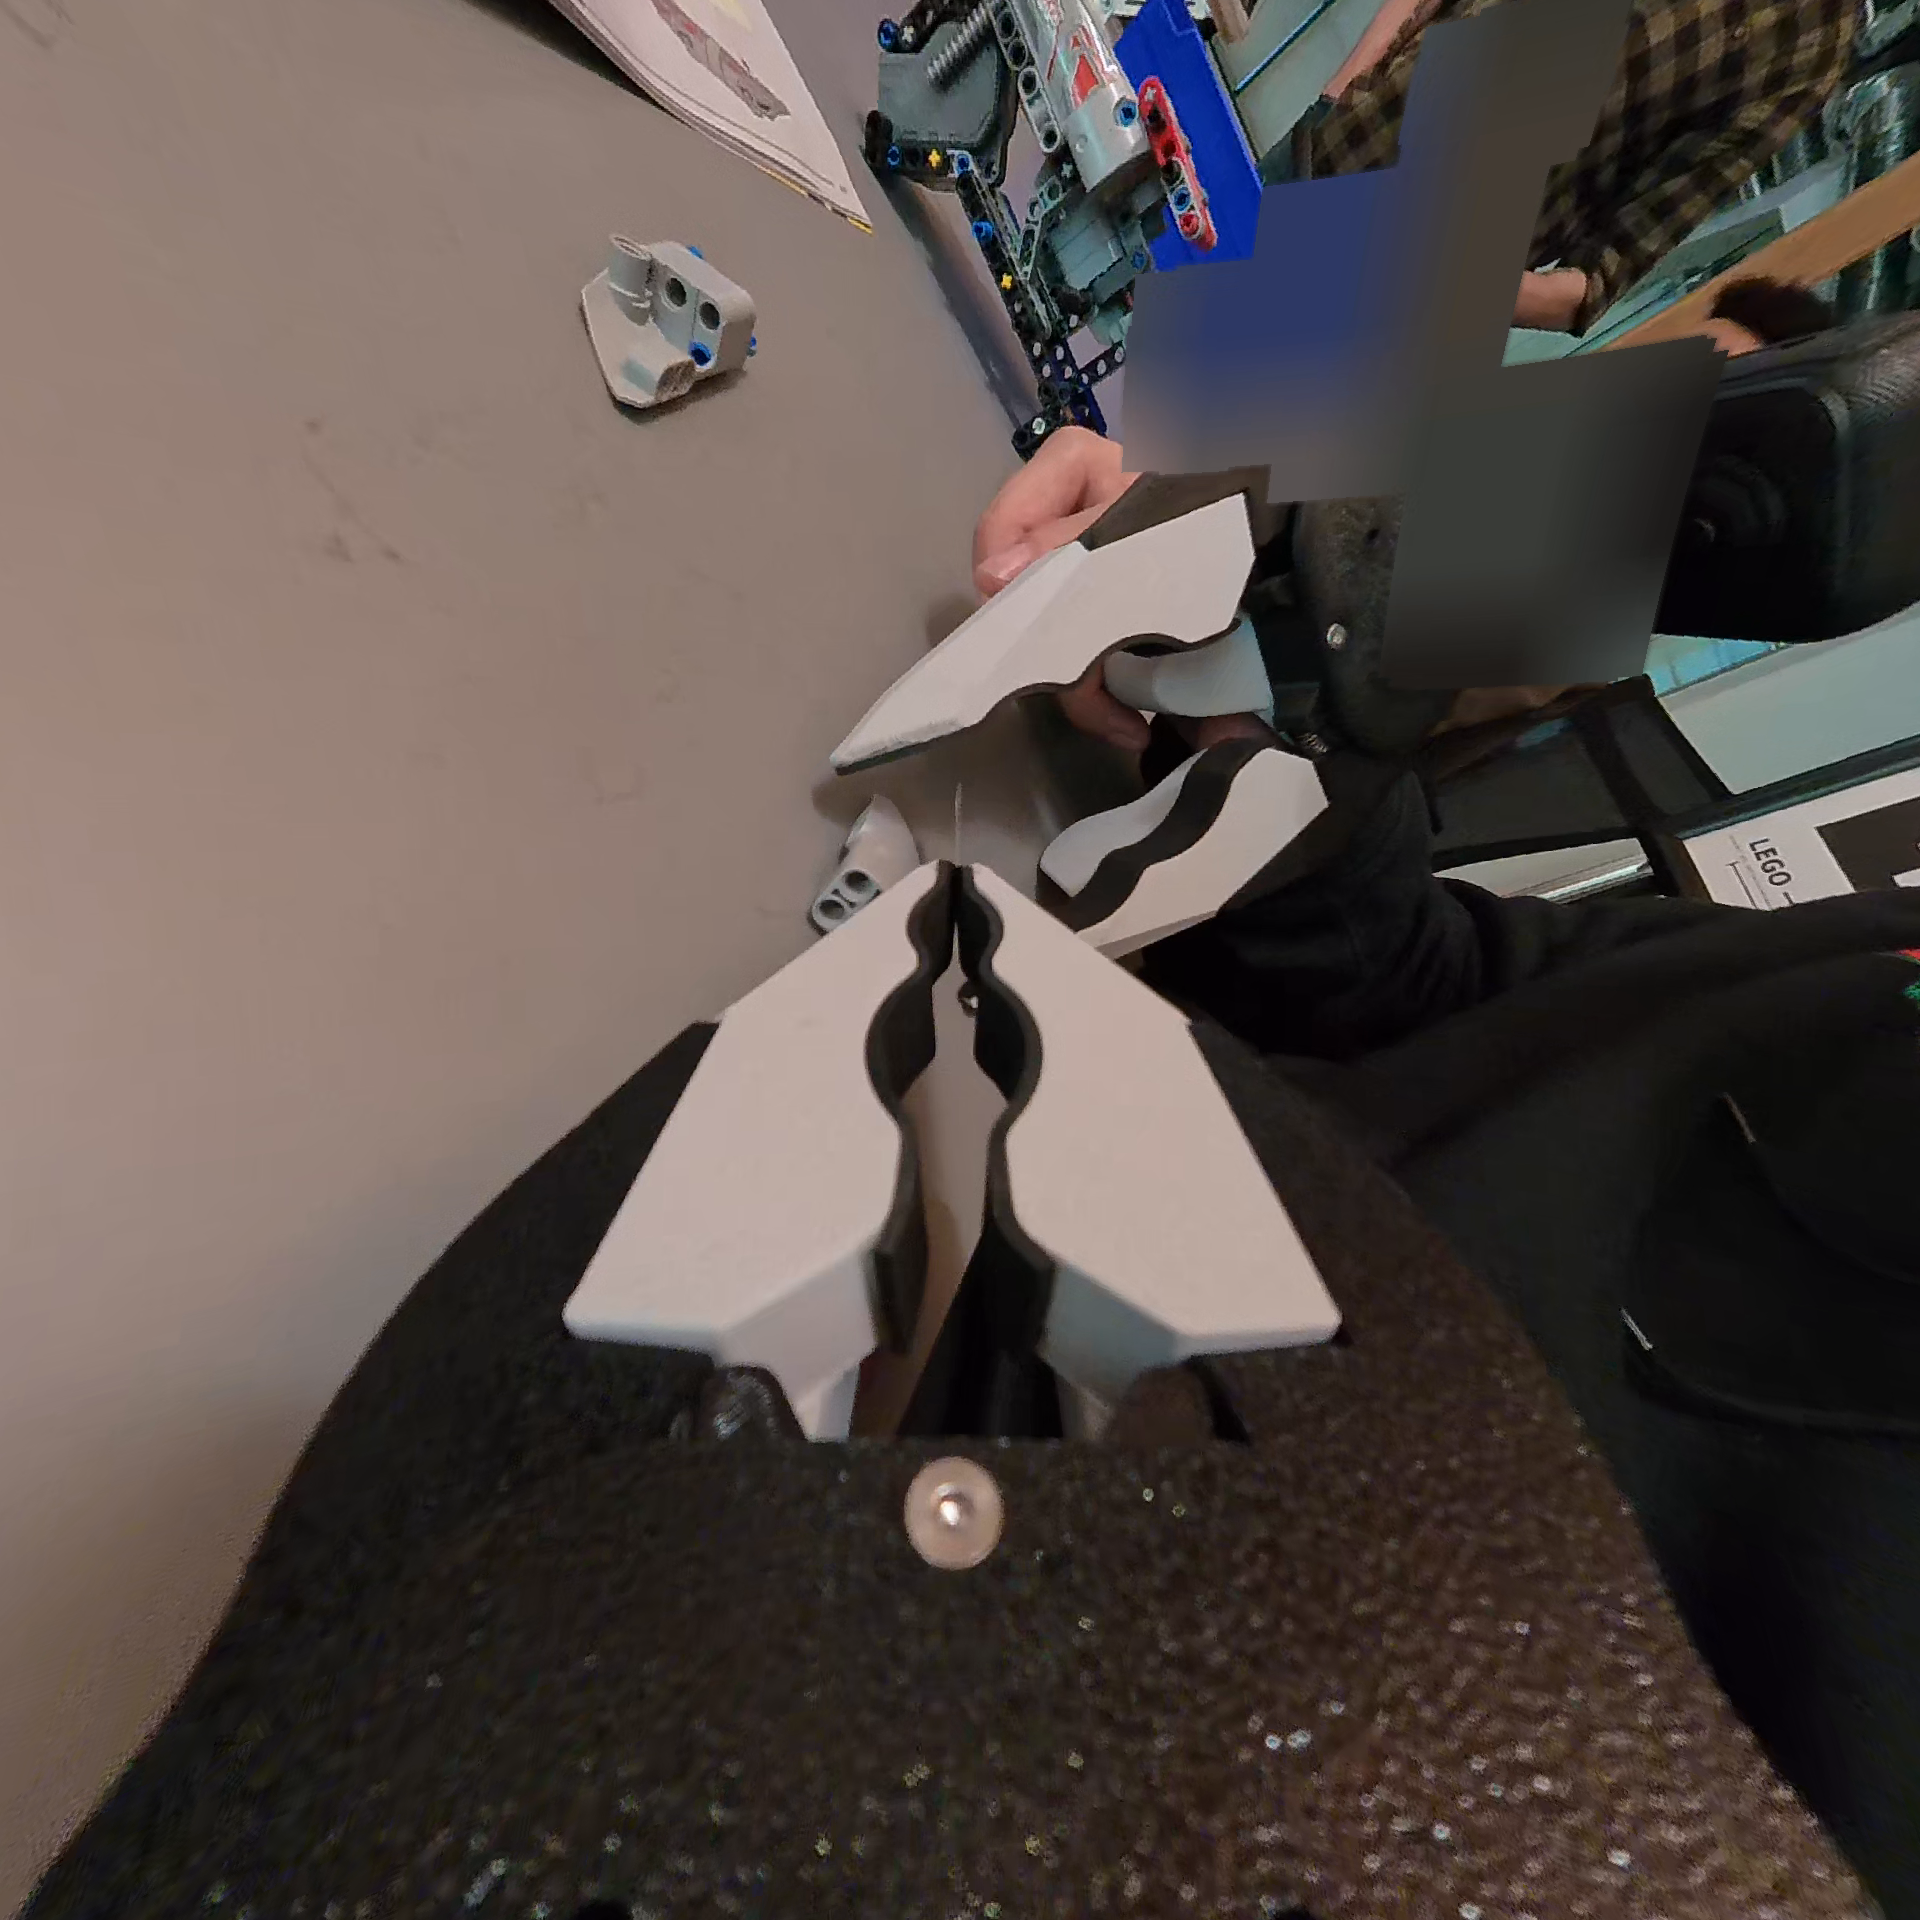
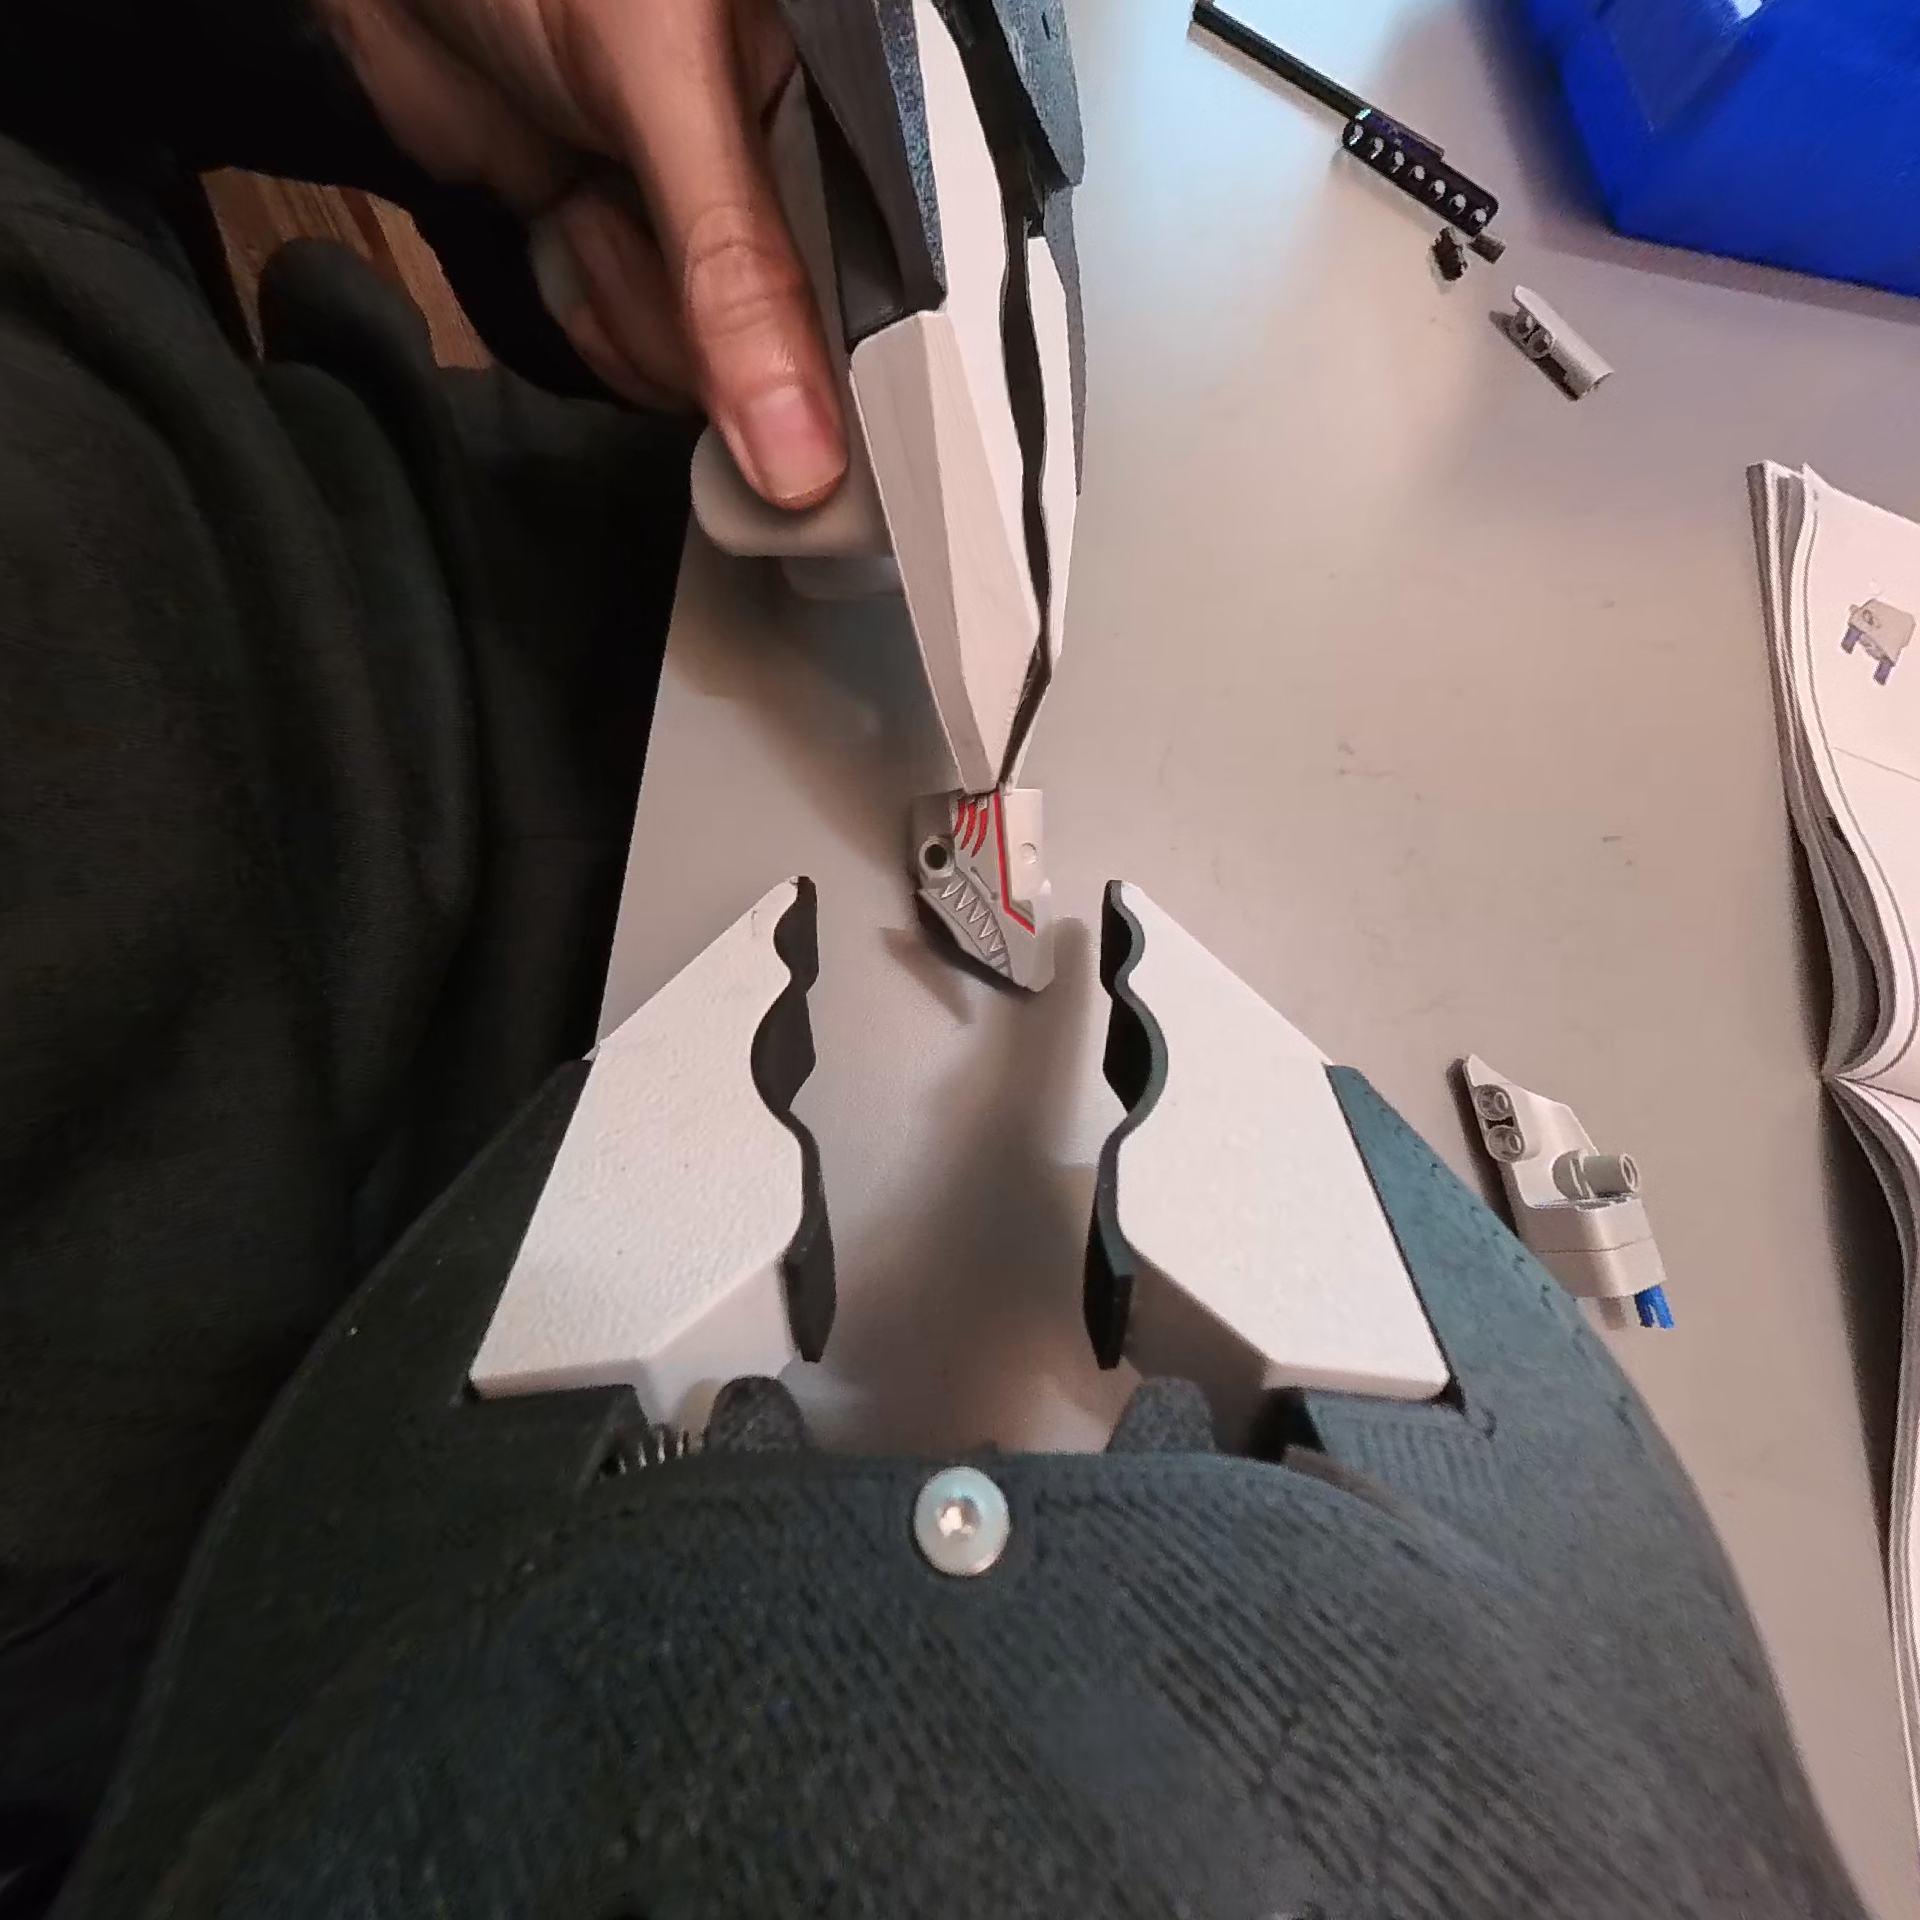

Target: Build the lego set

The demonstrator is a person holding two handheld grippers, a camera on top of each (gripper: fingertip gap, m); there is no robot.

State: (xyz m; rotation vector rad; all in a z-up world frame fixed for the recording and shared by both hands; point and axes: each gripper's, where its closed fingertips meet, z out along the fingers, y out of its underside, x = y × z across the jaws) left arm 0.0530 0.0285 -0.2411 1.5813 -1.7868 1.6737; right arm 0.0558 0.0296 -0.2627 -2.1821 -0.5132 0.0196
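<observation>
grey panel (image 2: 987, 904) pinched in closed left gripper (image 2: 1013, 774), before gaping, empty right gripper (image 2: 956, 914)

Matt table (image 2: 1351, 675), seemingly smooth plastic panel (image 2: 987, 894)

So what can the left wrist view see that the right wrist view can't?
Only the left wrist view shows the half-built model at the table's far edge, with people sitting beyond it. Only the right wrist view shows the printed side of the shark-mouth panel pinched in the left tongs, plus a black beam and a blue bin. Both show the grey table, the instruction booklet, a small grey sub-assembly with blue pins, the shut left tongs and the open right tongs.
</observation>
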